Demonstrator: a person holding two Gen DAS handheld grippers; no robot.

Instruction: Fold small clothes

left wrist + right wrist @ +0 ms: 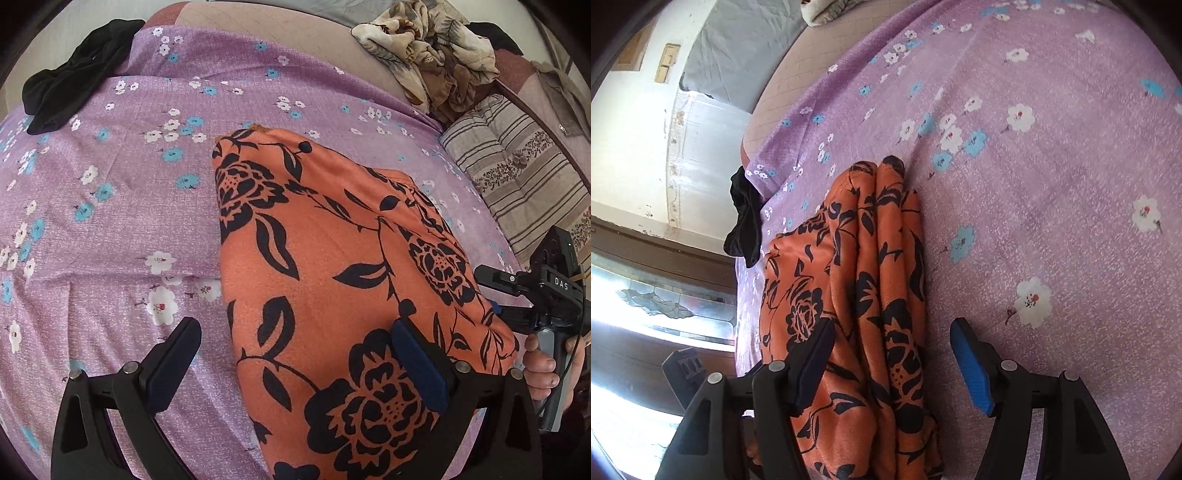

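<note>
An orange garment with black flower print [332, 266] lies folded in several layers on the purple flowered bedsheet [110, 206]. My left gripper [295, 354] is open just above its near end, one finger over the cloth, the other over the sheet. The right gripper shows at the right edge of the left wrist view [517, 295], at the garment's right side. In the right wrist view the garment [871, 280] shows its stacked folded edges, and my right gripper [894, 354] is open with its jaws on either side of those edges, holding nothing.
A black garment [77, 74] lies at the sheet's far left edge, also in the right wrist view [744, 225]. A crumpled beige floral cloth [432, 48] and a striped cushion [517, 173] lie at the far right. A wall and window [646, 295] stand beyond the bed.
</note>
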